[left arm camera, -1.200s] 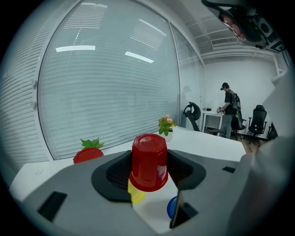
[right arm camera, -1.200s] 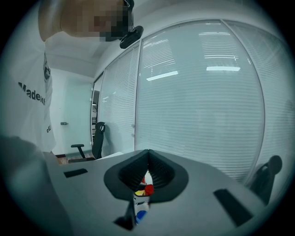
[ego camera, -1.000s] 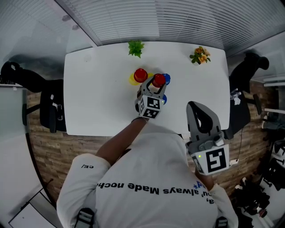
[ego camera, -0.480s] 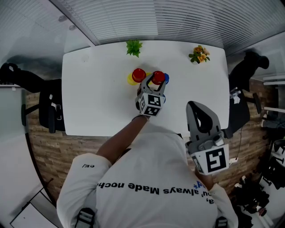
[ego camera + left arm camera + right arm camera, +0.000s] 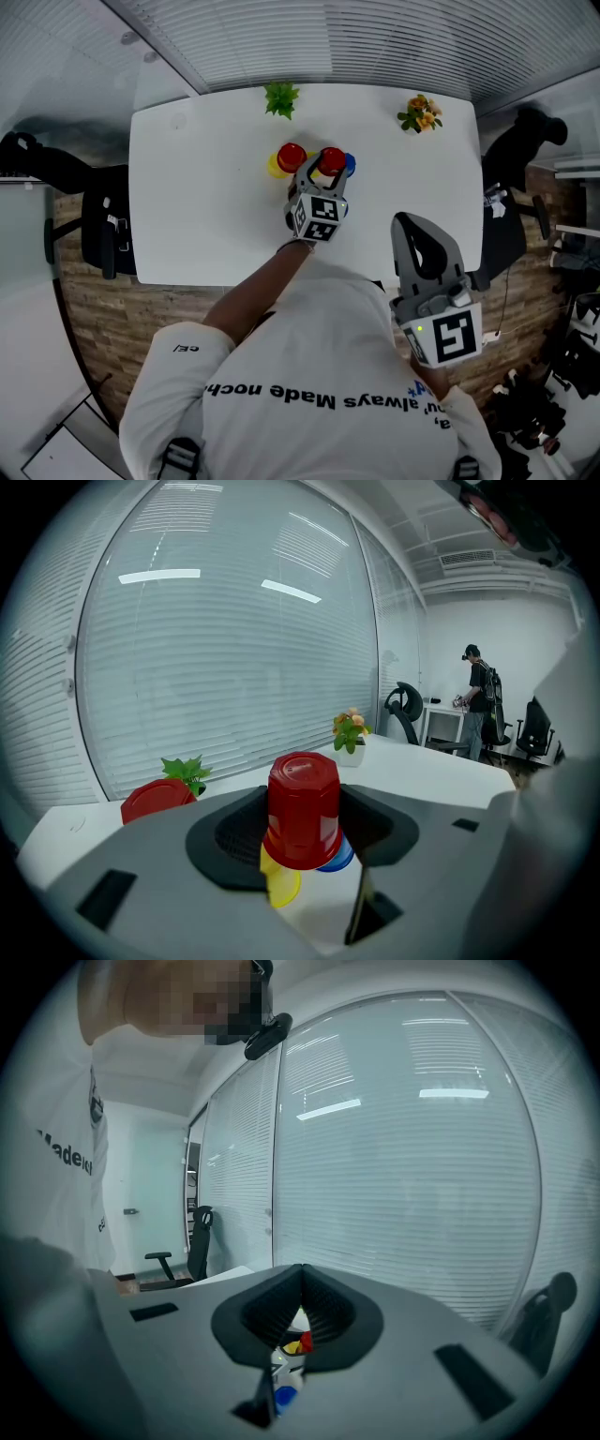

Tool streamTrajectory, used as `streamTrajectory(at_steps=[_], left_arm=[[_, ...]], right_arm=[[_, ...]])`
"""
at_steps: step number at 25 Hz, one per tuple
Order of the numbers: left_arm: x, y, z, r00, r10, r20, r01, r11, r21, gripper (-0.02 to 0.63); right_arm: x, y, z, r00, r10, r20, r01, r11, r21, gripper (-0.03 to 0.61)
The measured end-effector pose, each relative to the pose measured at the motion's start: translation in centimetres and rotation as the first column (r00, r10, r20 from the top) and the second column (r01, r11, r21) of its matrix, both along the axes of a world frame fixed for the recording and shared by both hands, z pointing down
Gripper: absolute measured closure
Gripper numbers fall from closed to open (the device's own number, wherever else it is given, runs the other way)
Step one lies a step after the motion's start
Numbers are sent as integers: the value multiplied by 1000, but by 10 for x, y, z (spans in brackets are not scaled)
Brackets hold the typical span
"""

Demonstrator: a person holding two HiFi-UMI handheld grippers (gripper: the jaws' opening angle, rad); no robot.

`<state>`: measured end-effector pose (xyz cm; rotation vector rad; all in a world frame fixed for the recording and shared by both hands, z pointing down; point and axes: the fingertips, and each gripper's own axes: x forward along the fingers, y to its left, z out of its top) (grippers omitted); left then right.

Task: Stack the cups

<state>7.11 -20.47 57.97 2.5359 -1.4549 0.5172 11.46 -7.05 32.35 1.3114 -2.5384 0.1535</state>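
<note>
While the right hand-held gripper (image 5: 302, 1283) sits low by the person's white shirt, off the bench edge, its ribbed dark pads are clenched together with nothing between them. Casing is smooth grey plastic with a marker cube at the back.

Left hand-held gripper (image 5: 323, 180) is out over the white bench (image 5: 206, 187), grasping the held red cup (image 5: 302, 808). That cup is glossy plastic with faceted sides. It is upside-down, flat base up and flaring toward the mouth, with a ribbed pad on each side of it.

Just below and behind it are a yellow cup (image 5: 279, 885) and a blue cup (image 5: 339, 857). Only parts of them show, and I can't tell how they sit. From the head view the blue one is just right of the held cup.

Second red cup (image 5: 292, 156) is left of the held one, base up, close beside the yellow.

Far edge of the bench: a leafy green plant (image 5: 281, 97), and to the right a small white pot (image 5: 352, 757) holding orange flowers with green leaves.

Behind that are slatted blinds (image 5: 216, 649) across the window.
</note>
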Motion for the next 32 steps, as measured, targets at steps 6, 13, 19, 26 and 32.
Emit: streamTrajectory(at_steps=[6,13,19,26,32], left_arm=[[0,0,0,1000,2,2,-2,1000,4,357],[4,4,-5,1000,19,-9,-19,1000,14,357],[0,9,-9,1000,13,-2,-12,1000,24,356],[-7,24,-15,1000,5,-10,-4,999,34,356],[-14,43,-15,1000,14,-16,-13,999,35,356]], right_arm=[[0,0,0,1000,1,-2,-1,1000,1,571],[-2,4,-4,1000,-1,0,1,1000,9,571],[-2,10,-6,1000,2,-2,-2,1000,15,571],[-4,21,-8,1000,-6,3,6,1000,23,571],[-9,32,-8,1000,-15,9,15,1000,25,571]])
